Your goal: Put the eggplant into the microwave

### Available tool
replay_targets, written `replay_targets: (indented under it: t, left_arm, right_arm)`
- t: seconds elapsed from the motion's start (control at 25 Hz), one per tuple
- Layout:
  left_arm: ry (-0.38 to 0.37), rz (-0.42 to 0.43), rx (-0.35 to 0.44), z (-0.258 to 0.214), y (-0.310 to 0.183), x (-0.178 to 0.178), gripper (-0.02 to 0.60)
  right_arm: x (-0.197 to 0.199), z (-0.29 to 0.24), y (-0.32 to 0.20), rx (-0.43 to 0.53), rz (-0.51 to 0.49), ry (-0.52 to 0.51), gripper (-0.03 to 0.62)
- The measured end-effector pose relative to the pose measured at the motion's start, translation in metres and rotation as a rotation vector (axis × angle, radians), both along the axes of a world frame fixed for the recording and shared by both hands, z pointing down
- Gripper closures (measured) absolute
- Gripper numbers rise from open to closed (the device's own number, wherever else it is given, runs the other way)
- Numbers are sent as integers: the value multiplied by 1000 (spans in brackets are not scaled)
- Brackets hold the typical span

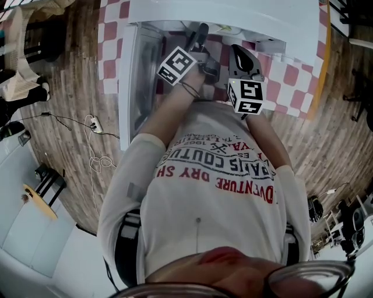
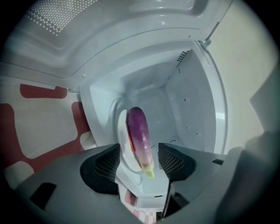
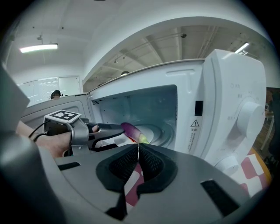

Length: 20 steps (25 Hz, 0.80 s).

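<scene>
The purple eggplant (image 2: 139, 135) lies on the glass turntable (image 2: 121, 131) inside the open white microwave (image 2: 192, 109), green stem end toward the camera. My left gripper (image 2: 141, 154) reaches into the cavity, open, with its pads on either side of the eggplant and a gap to each. In the right gripper view the eggplant (image 3: 131, 130) shows just past the left gripper's fingertips (image 3: 114, 127). My right gripper (image 3: 138, 151) hangs in front of the microwave, shut, pads together on nothing. From the head view both grippers, left (image 1: 201, 32) and right (image 1: 240, 55), point at the microwave (image 1: 233, 17).
The microwave door (image 1: 140, 75) stands swung open at the left. Its control panel with a knob (image 3: 249, 118) is at the right. The microwave rests on a red-and-white checked cloth (image 1: 291, 75). A power strip and cables (image 1: 93, 125) lie on the wooden floor.
</scene>
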<state>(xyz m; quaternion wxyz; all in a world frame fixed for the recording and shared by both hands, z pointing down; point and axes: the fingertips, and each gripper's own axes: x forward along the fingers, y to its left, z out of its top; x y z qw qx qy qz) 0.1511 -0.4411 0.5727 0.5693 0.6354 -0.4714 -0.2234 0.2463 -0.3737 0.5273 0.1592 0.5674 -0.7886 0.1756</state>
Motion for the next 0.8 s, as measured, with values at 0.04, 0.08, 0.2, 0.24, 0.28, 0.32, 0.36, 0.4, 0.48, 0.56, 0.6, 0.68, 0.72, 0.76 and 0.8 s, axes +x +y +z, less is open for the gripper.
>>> replay_targets:
  t: [0.04,0.08,0.2,0.24,0.28,0.32,0.36,0.4,0.48,0.56,0.6,0.68,0.72,0.76,0.8]
  left_arm:
    - [2,2,-3,-1,1,1,299]
    - [2,0,-12,-1,2,1,276]
    - [-28,-4,-28,0,6,0,250]
    - [-43,-3,-28,0,7,0,238]
    - [-54,-3,-29,0,8,-1,230]
    - [-61,-6,-31,-1,9,-3,225]
    - [-63,-9,-31,-2,10,-5,225]
    - [-66,-11,-30,-3,12,-7,225]
    - [-76,2,-23,-8,18,-7,227]
    - [-86,18,-16,-14,26,-6,230]
    - [-93,17,-18,-17,30,-7,254]
    - [-125,19,-28,-20,39,-10,416]
    - [-152,34,-25,-22,43,-10,511]
    - [-185,59,-13,-24,47,-8,540]
    - [-220,87,6,-28,50,-7,543]
  right_arm:
    - [-1,0,0,1,-2,0,568]
    - [-2,0,1,3,-4,1,568]
    - [-2,0,2,4,-7,6,568]
    - [-2,0,3,4,-9,6,568]
    - [-3,-1,3,6,-11,6,568]
    - [-3,-1,4,8,-12,6,568]
    - [-3,-2,5,9,-13,5,568]
    - [-3,-3,6,10,-12,4,568]
    - [-2,-4,9,13,-10,3,568]
    - [-1,-6,12,21,-9,9,568]
    - [-1,-8,13,28,-10,15,568]
    - [-1,-11,15,40,-13,20,568]
    - [-2,-12,16,43,-13,16,568]
    - [-1,-13,17,45,-11,11,568]
    - [-1,-14,18,48,-8,7,568]
